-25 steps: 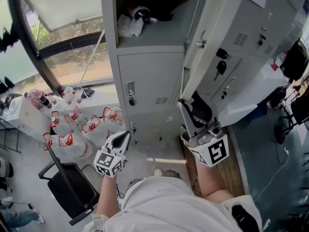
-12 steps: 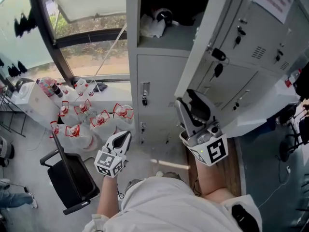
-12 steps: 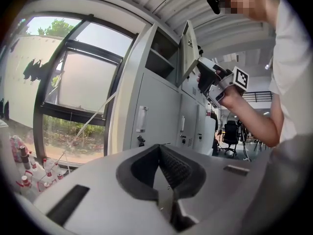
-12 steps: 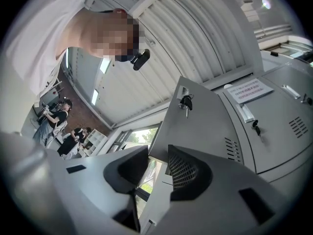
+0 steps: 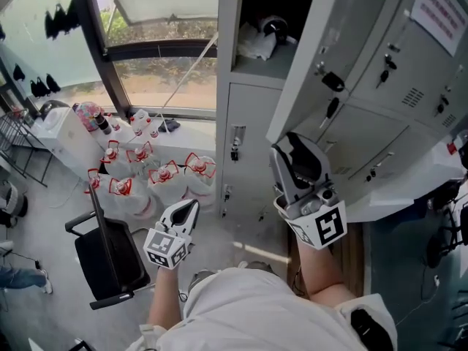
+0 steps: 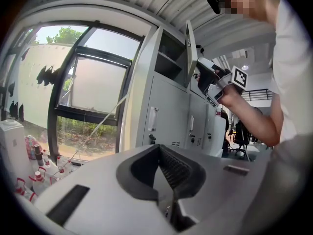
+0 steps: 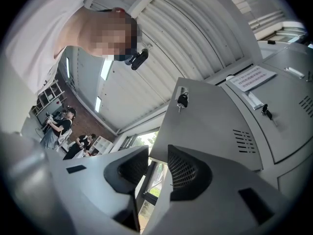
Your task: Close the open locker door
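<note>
The grey open locker door (image 5: 329,42) swings out from its compartment (image 5: 267,28), a key (image 5: 333,81) hanging in its lock. My right gripper (image 5: 295,143) points up just under the door's lower corner. It is open, and its jaws have just been closing. In the right gripper view the door (image 7: 210,126) fills the upper right. Its lower corner shows in the gap of that gripper (image 7: 157,155), and no pad visibly presses on it. My left gripper (image 5: 191,205) hangs low and left, shut and empty, and faces the lockers (image 6: 159,148). In its view the door (image 6: 190,48) shows edge-on.
Closed lockers (image 5: 409,86) continue to the right of the open door. Several water jugs with red handles (image 5: 153,178) stand by the window (image 5: 161,64). A black chair (image 5: 110,258) is at the lower left. People (image 7: 58,126) sit far behind.
The lockers and window have slid right in the head view. My right gripper has risen slightly, staying under the door's lower corner. The left gripper stays in the same spot in the picture.
</note>
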